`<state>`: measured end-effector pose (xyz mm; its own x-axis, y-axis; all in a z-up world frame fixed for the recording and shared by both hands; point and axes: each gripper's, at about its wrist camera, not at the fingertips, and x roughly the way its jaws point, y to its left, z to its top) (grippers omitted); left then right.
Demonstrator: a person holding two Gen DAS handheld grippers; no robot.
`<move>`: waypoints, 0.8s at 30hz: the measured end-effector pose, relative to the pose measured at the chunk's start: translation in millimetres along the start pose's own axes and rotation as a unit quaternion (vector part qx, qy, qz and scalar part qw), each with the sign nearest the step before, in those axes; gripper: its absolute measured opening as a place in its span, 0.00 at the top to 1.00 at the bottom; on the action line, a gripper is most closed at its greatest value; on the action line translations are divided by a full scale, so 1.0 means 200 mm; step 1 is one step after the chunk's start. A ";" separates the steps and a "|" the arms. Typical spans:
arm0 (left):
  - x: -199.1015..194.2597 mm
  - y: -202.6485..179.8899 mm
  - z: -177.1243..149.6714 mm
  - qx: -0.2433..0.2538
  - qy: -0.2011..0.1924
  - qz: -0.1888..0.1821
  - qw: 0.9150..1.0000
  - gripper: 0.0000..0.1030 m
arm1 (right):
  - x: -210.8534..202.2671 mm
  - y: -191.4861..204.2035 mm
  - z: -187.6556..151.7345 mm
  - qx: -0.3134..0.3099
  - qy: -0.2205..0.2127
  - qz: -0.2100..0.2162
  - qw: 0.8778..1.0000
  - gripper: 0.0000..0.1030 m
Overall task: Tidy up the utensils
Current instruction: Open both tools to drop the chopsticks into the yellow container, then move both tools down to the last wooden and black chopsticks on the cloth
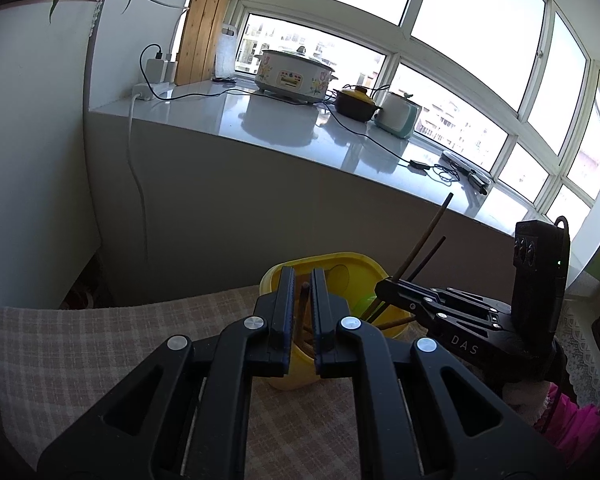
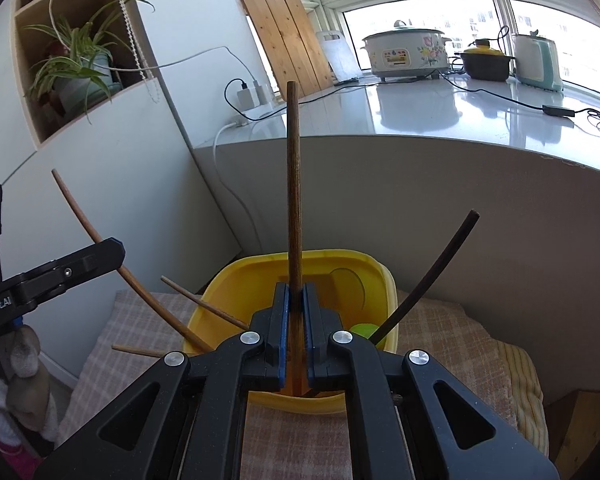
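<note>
A yellow plastic tub [image 2: 340,268] stands on a checked cloth and holds several chopsticks and a green item [image 2: 364,330]. My right gripper [image 2: 296,300] is shut on a brown wooden chopstick [image 2: 293,184], held upright over the tub. A dark chopstick [image 2: 432,272] leans out to the right. My left gripper [image 1: 302,284] is over the tub [image 1: 352,264] and is shut on a light wooden chopstick [image 1: 303,300], which shows in the right wrist view [image 2: 96,236] curving up from the tub. The right gripper shows in the left wrist view [image 1: 388,286].
The cloth [image 1: 100,344] covers a low surface. Behind it a white counter [image 1: 228,120] carries a floral cooker [image 1: 294,76], a dark pot [image 1: 356,102], a mint appliance [image 1: 398,114] and cables. A plant [image 2: 76,64] sits in a wall niche.
</note>
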<state>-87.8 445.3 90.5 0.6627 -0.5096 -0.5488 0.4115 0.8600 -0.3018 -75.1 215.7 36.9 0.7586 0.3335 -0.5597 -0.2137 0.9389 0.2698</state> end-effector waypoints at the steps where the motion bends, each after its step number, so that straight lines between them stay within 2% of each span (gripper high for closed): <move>1: -0.01 0.00 -0.01 0.001 -0.001 0.003 1.000 0.86 | -0.01 0.01 0.00 -0.003 0.003 -0.001 1.000 0.95; 3: -0.03 0.00 -0.02 0.003 -0.006 0.007 1.000 0.80 | -0.02 0.02 -0.02 -0.009 0.009 0.002 1.000 0.95; 11: -0.13 0.04 -0.07 0.000 -0.022 0.015 1.000 0.80 | -0.09 0.06 -0.07 -0.014 0.012 0.000 1.000 0.92; 14: -0.18 0.06 -0.09 -0.006 -0.028 0.019 0.999 0.80 | -0.12 0.07 -0.07 -0.018 0.003 -0.007 1.000 0.85; 16: -0.20 0.08 -0.11 -0.011 -0.032 0.023 0.999 0.71 | -0.14 0.08 -0.08 -0.019 -0.004 -0.012 1.000 0.77; 18: -0.23 0.11 -0.13 -0.015 -0.032 0.026 0.999 0.69 | -0.17 0.08 -0.09 -0.018 -0.010 -0.012 1.000 0.71; 24: -0.25 0.17 -0.22 -0.019 -0.017 0.041 0.999 0.65 | -0.23 0.11 -0.13 -0.027 -0.021 -0.022 0.999 0.63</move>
<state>-133.7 500.4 73.8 0.7140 -0.4382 -0.5461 0.3321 0.8986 -0.2867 -130.6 223.4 47.6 0.7923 0.2899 -0.5369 -0.2118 0.9559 0.2035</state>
